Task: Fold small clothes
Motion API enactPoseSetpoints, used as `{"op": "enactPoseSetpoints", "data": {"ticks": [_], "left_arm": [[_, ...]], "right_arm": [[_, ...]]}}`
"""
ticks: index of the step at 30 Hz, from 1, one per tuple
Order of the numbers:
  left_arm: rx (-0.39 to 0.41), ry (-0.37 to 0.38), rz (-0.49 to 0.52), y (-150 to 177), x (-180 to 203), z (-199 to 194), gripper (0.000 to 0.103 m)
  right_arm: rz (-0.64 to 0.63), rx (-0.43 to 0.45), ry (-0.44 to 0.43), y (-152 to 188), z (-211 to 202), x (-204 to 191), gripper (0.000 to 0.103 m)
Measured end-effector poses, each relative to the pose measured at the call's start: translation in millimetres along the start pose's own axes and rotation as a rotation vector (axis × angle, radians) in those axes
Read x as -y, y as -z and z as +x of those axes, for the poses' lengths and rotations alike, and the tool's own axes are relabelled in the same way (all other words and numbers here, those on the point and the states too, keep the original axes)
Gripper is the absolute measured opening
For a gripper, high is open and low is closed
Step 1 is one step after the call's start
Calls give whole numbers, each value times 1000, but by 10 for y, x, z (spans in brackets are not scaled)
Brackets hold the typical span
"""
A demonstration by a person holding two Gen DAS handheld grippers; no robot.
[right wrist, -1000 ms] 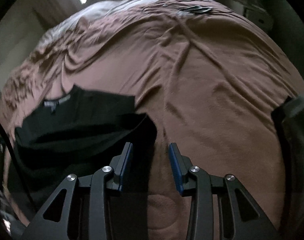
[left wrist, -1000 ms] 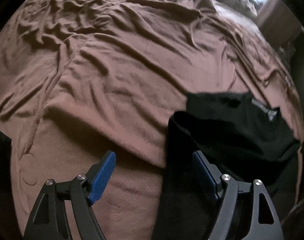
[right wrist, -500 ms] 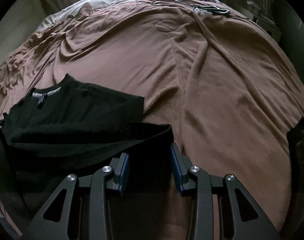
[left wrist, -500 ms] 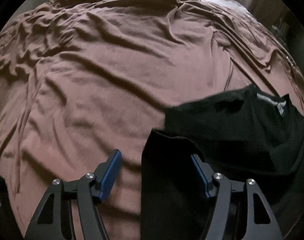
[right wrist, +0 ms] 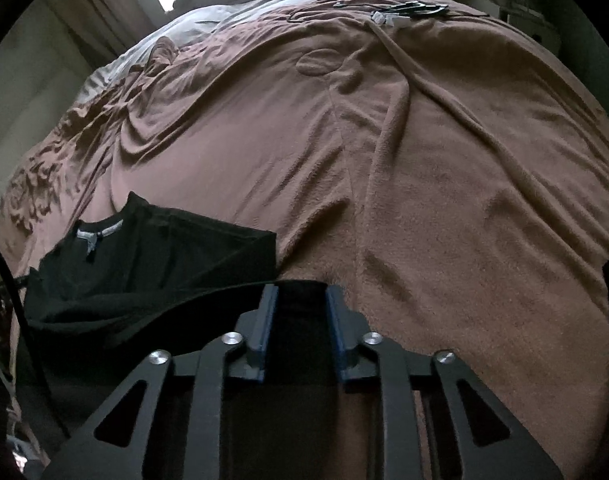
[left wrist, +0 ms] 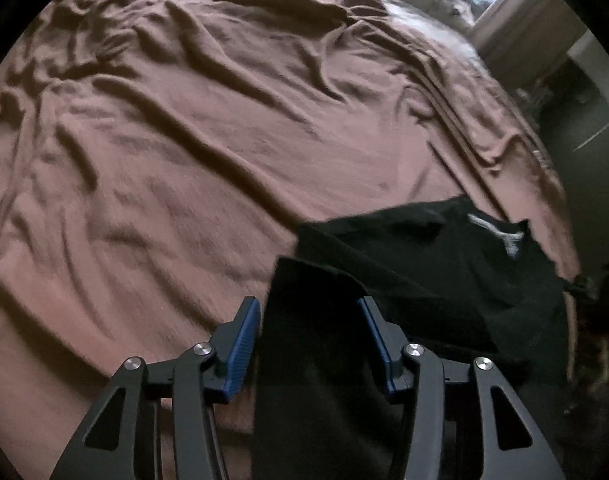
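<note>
Between both closing jaws, black garment (left wrist: 404,280)

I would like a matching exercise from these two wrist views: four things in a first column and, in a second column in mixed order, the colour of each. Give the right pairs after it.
Column one:
1. blanket
2. shirt
3. neck label
4. claw pads

Column two:
A. blue
B. black
C. brown
D. pale grey

Pairs: 1-C, 2-B, 3-D, 4-A
</note>
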State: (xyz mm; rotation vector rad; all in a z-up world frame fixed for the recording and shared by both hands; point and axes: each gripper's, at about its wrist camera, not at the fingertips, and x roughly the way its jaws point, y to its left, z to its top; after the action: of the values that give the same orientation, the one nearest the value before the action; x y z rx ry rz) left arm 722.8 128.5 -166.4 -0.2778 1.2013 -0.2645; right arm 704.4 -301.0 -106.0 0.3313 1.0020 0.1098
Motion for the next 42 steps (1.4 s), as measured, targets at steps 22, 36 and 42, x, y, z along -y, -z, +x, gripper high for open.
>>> {"op": "enactPoseSetpoints", "data": {"ticks": [22, 36, 42], "left_arm": [[200, 19, -87, 189, -123, -756, 1], [93, -101, -151, 127, -196, -240, 2], [79, -75, -155, 113, -272, -136, 2]], "right_arm": [[-6, 120, -76, 98, -623, 43, 5], [76, 39, 80, 172, -426, 238, 12], [108, 15, -19, 218, -452, 394, 23]]}}
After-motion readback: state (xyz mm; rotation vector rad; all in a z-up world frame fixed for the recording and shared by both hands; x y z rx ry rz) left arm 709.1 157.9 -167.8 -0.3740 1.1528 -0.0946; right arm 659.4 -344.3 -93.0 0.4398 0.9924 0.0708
